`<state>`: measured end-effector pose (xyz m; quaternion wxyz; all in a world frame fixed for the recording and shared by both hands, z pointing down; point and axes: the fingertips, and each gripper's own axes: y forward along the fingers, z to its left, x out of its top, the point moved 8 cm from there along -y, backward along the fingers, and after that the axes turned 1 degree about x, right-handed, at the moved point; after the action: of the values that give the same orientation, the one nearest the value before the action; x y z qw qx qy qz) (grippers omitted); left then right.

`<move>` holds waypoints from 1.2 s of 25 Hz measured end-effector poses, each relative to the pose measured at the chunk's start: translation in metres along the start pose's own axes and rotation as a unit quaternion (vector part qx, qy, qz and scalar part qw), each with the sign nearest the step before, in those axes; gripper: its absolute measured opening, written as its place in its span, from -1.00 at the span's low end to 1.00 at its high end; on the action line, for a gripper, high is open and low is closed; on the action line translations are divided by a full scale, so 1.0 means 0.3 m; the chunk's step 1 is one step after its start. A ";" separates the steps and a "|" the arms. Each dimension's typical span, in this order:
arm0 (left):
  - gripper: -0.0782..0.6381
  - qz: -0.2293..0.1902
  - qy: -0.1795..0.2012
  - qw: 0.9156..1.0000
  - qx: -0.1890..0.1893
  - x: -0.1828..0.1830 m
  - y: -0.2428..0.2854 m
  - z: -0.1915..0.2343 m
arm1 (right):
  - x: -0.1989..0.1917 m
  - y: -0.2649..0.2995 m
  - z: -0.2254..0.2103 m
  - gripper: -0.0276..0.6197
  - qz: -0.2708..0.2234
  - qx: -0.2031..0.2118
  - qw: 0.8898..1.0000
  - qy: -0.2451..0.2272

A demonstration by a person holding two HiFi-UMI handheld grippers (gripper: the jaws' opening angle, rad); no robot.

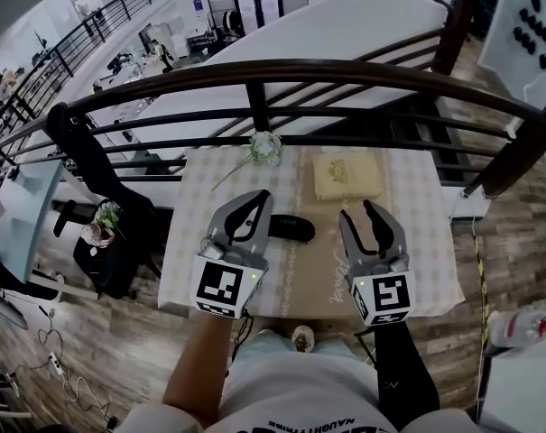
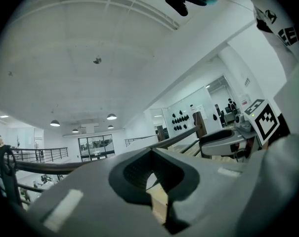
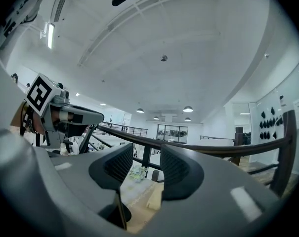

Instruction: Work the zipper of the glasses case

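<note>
Head view: black glasses case (image 1: 291, 229) lies at ctr of the checked tablecloth (image 1: 209, 179), zipper state not readable. Left gripper (image 1: 262, 197) hangs above the case's left end, w/ tips together, nothing btwn them. Right gripper (image 1: 360, 210) is to the case's right, apart from it, jaws spread, empty. Flower sprig (image 1: 265, 147) and folded yellow cloth (image 1: 345, 177) sit nearer the railing (image 1: 254, 70).
</note>
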<state>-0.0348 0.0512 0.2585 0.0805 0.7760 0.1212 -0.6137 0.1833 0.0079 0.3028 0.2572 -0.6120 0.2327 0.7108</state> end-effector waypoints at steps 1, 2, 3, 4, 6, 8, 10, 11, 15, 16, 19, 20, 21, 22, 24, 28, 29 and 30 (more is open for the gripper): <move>-0.75 -0.001 -0.001 1.000 0.002 0.002 -0.002 0.005 | 0.007 0.003 0.003 -0.29 -0.002 0.002 1.000 -0.002; -0.75 -0.003 -0.002 1.000 0.003 0.006 -0.003 0.008 | 0.014 0.005 0.006 -0.29 -0.004 0.003 1.000 -0.005; -0.75 -0.005 -0.003 1.000 0.003 0.010 -0.003 0.010 | 0.019 0.005 0.009 -0.29 -0.006 0.004 1.000 -0.007; -0.75 -0.007 -0.003 1.000 0.004 0.013 -0.004 0.011 | 0.023 0.005 0.010 -0.29 -0.007 0.005 1.000 -0.008; -0.75 -0.009 -0.001 1.000 0.003 0.016 -0.004 0.011 | 0.025 0.004 0.011 -0.29 -0.006 0.004 1.000 -0.007; -0.75 -0.012 0.001 1.000 0.002 0.020 -0.005 0.013 | 0.025 0.005 0.012 -0.30 -0.007 0.003 1.000 -0.006; -0.75 -0.012 0.001 1.000 0.002 0.020 -0.007 0.014 | 0.026 0.003 0.013 -0.30 -0.008 0.002 1.000 -0.006; -0.75 -0.011 0.001 1.000 0.003 0.018 -0.009 0.013 | 0.027 0.001 0.014 -0.30 -0.008 0.001 1.000 -0.006; -0.75 -0.013 0.002 1.000 0.002 0.021 -0.016 0.007 | 0.032 -0.008 0.018 -0.30 -0.012 0.000 1.000 -0.006; -0.75 -0.014 0.001 1.000 0.002 0.022 -0.017 0.006 | 0.032 -0.009 0.019 -0.30 -0.012 0.000 1.000 -0.006; -0.75 -0.015 0.002 1.000 0.002 0.023 -0.018 0.008 | 0.031 -0.007 0.020 -0.30 -0.012 0.000 1.000 -0.004; -0.75 -0.014 0.003 1.000 0.002 0.024 -0.019 0.010 | 0.033 -0.006 0.020 -0.30 -0.013 0.001 1.000 -0.004; -0.75 -0.015 0.004 1.000 0.002 0.028 -0.020 0.012 | 0.036 -0.007 0.020 -0.31 -0.015 0.001 1.000 -0.004; -0.75 -0.017 0.006 1.000 0.001 0.034 -0.021 0.013 | 0.041 -0.009 0.021 -0.35 -0.018 0.000 1.000 -0.005; -0.75 -0.017 0.007 1.000 0.000 0.035 -0.022 0.014 | 0.048 -0.014 0.023 -0.73 -0.022 -0.001 1.000 -0.016; -0.75 -0.016 0.006 1.000 0.004 0.025 -0.019 0.023 | 0.047 -0.007 0.030 -0.82 -0.024 0.007 0.999 -0.028; -0.75 -0.016 0.006 1.000 0.005 0.023 -0.019 0.024 | 0.047 -0.006 0.032 -0.82 -0.025 0.010 0.999 -0.030; -0.75 -0.014 0.004 1.000 0.006 0.018 -0.019 0.026 | 0.047 -0.005 0.035 -0.82 -0.023 0.012 0.999 -0.033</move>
<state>-0.0425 0.0549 0.2516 0.0663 0.7774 0.1290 -0.6121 0.1747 0.0168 0.2902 0.2887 -0.5904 0.2182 0.7214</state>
